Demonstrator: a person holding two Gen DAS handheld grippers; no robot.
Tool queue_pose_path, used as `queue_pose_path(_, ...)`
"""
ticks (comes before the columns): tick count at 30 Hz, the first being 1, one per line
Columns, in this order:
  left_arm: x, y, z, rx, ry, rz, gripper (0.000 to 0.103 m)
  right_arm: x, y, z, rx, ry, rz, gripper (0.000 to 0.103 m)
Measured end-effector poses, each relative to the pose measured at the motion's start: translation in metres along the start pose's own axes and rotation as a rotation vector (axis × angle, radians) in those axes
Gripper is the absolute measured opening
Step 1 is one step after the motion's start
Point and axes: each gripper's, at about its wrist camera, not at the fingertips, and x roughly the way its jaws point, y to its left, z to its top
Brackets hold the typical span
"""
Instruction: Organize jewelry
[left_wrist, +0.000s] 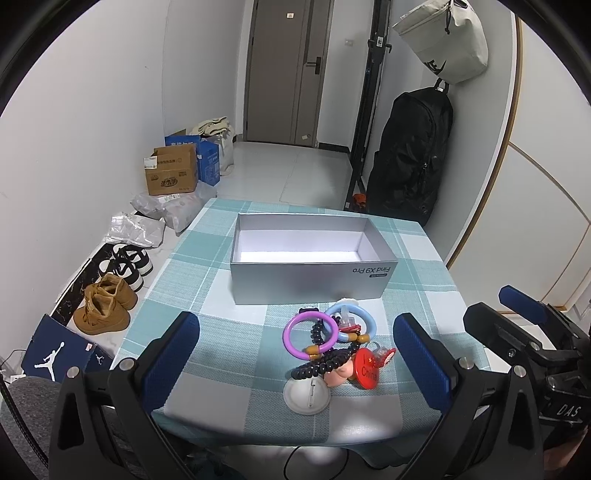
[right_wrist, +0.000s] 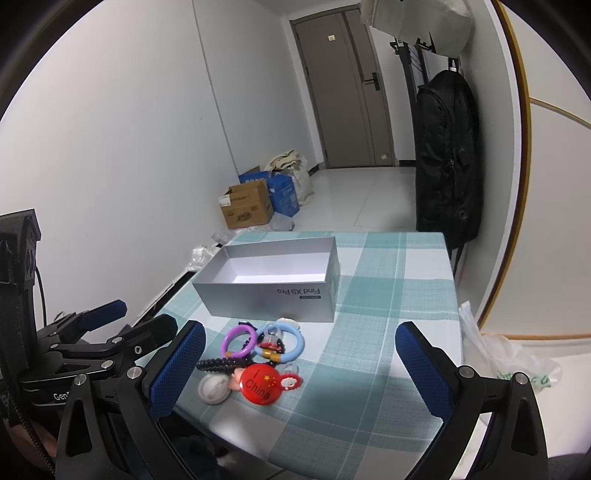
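An open, empty silver box (left_wrist: 310, 275) (right_wrist: 266, 299) stands on the checked tablecloth (left_wrist: 221, 369) (right_wrist: 369, 295). In front of it lies a small heap of trinkets: a purple ring (left_wrist: 310, 334) (right_wrist: 238, 341), a light blue ring (left_wrist: 356, 321) (right_wrist: 286, 341), a black coiled hair tie (left_wrist: 321, 363) (right_wrist: 218, 363), a red "China" badge (left_wrist: 367, 369) (right_wrist: 260, 382) and a white round badge (left_wrist: 306, 397) (right_wrist: 212, 389). My left gripper (left_wrist: 295, 354) hangs wide open above the heap, touching nothing. My right gripper (right_wrist: 299, 363) is open too, over the cloth just right of the heap.
On the floor to the left of the table are shoes (left_wrist: 107, 306), plastic bags (left_wrist: 136, 229) and cardboard boxes (left_wrist: 171, 173) (right_wrist: 247, 206). A black backpack (left_wrist: 410, 155) (right_wrist: 447, 158) hangs on a rack behind the table's far right corner. A plastic bag (right_wrist: 509, 354) lies at the right.
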Motion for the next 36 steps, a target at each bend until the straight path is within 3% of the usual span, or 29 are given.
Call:
queue_pose_path(18, 0.009, 0.007, 0.002, -0.013, 0.097, 0.009, 0.102, 0.001, -0.001, 0.001, 0.003, 0.012, 0.007, 0.103)
queue_pose_path(23, 0.014, 0.006, 0.002, -0.011, 0.115, 0.008, 0.102, 0.004, -0.002, 0.002, 0.0, 0.014, -0.026, 0.103)
queue_pose_path(29, 0.028, 0.009, -0.004, -0.028, 0.199, -0.01, 0.102, 0.009, -0.015, 0.003, 0.045, 0.037, -0.075, 0.103)
queue_pose_path(36, 0.042, 0.014, -0.01, -0.052, 0.297, -0.082, 0.102, 0.018, -0.026, 0.005, 0.098, 0.079, -0.072, 0.103)
